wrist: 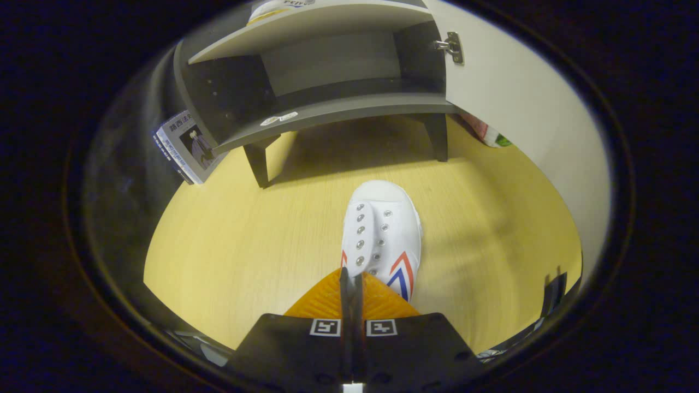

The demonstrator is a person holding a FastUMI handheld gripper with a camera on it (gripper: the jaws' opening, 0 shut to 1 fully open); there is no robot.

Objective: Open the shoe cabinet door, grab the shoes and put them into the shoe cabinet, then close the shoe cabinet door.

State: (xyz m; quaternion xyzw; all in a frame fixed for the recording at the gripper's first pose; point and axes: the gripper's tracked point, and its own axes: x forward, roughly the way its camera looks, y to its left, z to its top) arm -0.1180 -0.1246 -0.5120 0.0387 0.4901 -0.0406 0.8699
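Observation:
A white canvas shoe [382, 234] with metal eyelets and red and blue chevrons on its side points its toe toward the shoe cabinet [327, 109]. My gripper [352, 286] is shut on the shoe's rear opening, with the fingers almost touching and a thin edge of the shoe pinched between them. The shoe hangs just ahead of the fingers over the pale wooden floor [229, 240]. The grey cabinet stands on short legs beyond the shoe, with its lower compartment [333, 71] bare. Its white door [519, 103] is swung open to the right on a metal hinge [452, 47].
A book [185, 146] leans against the cabinet's left side. A pink and green item [489, 134] lies behind the open door. A white object [273, 8] sits on the shelf above the lower compartment. A dark object [554, 292] stands on the floor to my right.

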